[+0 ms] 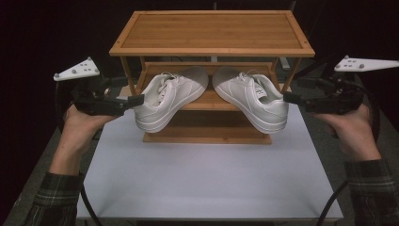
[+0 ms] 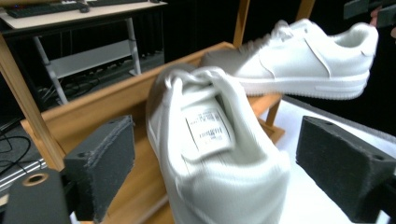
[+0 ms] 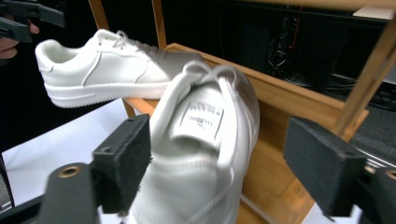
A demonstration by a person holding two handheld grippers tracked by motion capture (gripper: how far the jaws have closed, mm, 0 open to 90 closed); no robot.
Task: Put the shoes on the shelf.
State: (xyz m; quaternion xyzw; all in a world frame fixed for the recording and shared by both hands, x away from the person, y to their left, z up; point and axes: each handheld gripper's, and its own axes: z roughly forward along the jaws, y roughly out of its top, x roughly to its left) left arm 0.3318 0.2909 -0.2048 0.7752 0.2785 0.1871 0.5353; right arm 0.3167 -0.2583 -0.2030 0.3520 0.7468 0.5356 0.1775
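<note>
Two white sneakers lie toe-in on the middle shelf (image 1: 209, 100) of a bamboo shoe rack (image 1: 211, 30). Their heels stick out past its front, tilted down. The left shoe (image 1: 169, 99) (image 2: 210, 163) has its heel between the black pads of my left gripper (image 1: 136, 100) (image 2: 219, 168), which stand apart from it, open. The right shoe (image 1: 256, 99) (image 3: 201, 154) likewise sits between the spread pads of my right gripper (image 1: 289, 98) (image 3: 219, 172), also open. Each gripper view shows the other shoe (image 2: 303, 56) (image 3: 107, 70) farther off.
The rack stands at the back of a white table (image 1: 207, 179), whose near half is bare. The top shelf overhangs the shoes. The rack's slanted wooden legs (image 1: 127, 75) flank the middle shelf. Dark room and a desk with shelving (image 2: 88, 51) lie behind.
</note>
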